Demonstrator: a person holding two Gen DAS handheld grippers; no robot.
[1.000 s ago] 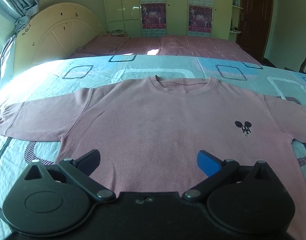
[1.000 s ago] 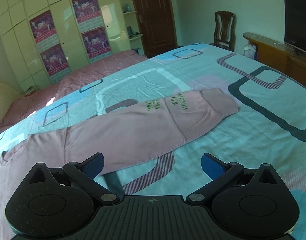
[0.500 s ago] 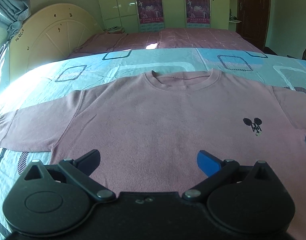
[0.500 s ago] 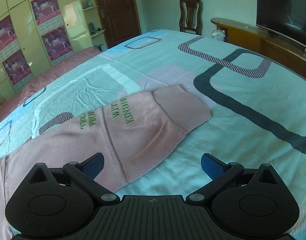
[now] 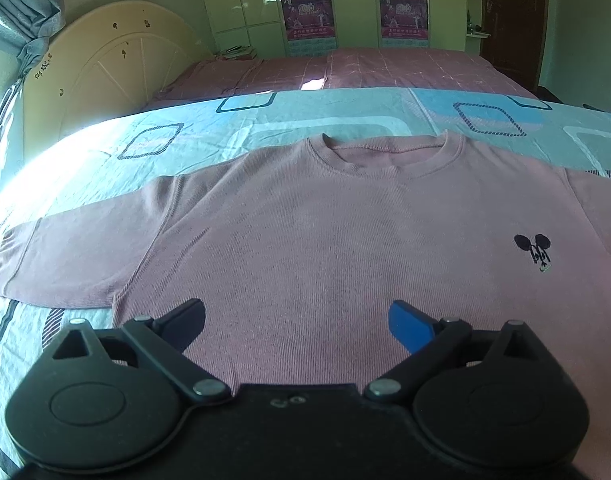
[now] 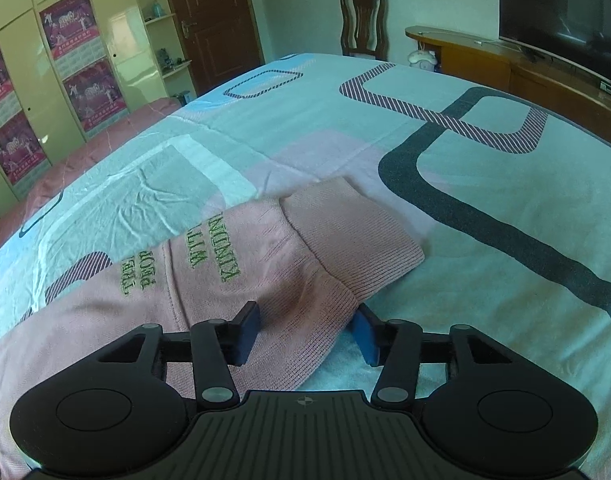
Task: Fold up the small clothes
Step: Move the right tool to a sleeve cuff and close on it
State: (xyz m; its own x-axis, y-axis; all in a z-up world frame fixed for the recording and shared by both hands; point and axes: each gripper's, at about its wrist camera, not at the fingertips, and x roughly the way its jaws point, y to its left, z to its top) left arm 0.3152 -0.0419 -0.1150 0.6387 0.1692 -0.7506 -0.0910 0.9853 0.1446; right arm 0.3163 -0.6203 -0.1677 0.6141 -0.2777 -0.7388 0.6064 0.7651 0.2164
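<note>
No fold shows yet: the pink long-sleeved sweater point(image 5: 337, 240) lies flat, front up, on the bed point(image 5: 105, 152), sleeves spread to either side. The left gripper point(image 5: 297, 318) hangs over its lower body with fingers wide apart. The right gripper point(image 6: 307, 332) has its fingers half-closed around the ribbed cuff point(image 6: 353, 236) end of one sleeve, apparently not clamped, so every fold remains.

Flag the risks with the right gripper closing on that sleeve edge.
1. The right gripper straddles only the near edge of the sleeve by the cuff; a shallow bite could slip when lifted.
2. Its fingers sit low on the bedspread and might pinch that too.
3. The left gripper is open above the sweater, so the body may drag.
</note>
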